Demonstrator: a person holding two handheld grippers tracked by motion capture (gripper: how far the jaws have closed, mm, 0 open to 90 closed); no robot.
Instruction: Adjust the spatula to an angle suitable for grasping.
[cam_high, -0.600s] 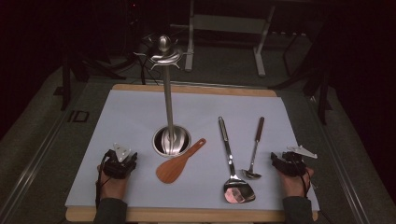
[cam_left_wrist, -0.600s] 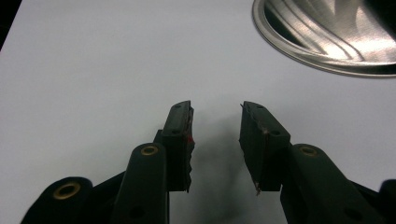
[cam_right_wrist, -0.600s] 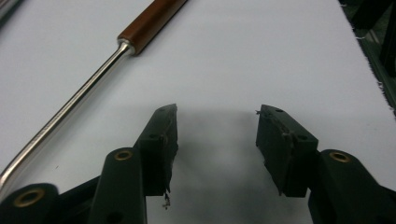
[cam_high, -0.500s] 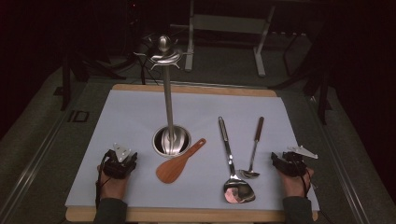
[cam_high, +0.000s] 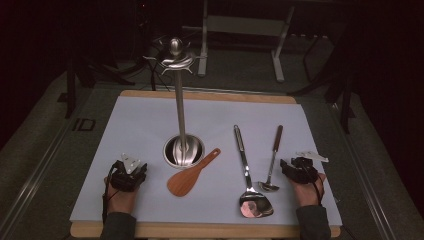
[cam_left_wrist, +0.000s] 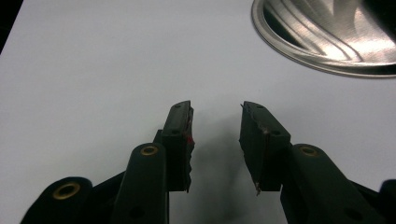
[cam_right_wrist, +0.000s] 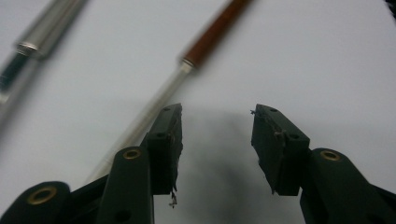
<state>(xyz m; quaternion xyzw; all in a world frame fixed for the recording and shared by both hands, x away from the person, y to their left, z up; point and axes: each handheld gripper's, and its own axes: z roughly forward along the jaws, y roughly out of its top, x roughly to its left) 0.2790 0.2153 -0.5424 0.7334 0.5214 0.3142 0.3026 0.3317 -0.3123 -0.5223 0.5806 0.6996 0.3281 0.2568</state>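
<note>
Right gripper (cam_high: 289, 165), jaws parted and empty, is rested just right of the small wood-handled ladle (cam_high: 270, 162); its long axis is laid away from the person, nearer this hand.

The room lay mostly in darkness, the light falling on the middle of the high view and fading toward the edges. A pale sheet (cam_high: 150, 125) covered the wooden bench (cam_high: 210, 95), whose bare edge showed along the far side and at the bottom of the frame. Grey carpeted floor (cam_high: 45, 150) flanked it left and right. A metal rail (cam_high: 37, 172) ran diagonally across the lower left. At the upper centre stood a light grey metal frame (cam_high: 240, 25) with slanted legs. Dark stands (cam_high: 345, 75) rose at the upper right, and black cables (cam_high: 120, 70) trailed at the upper left.
</note>
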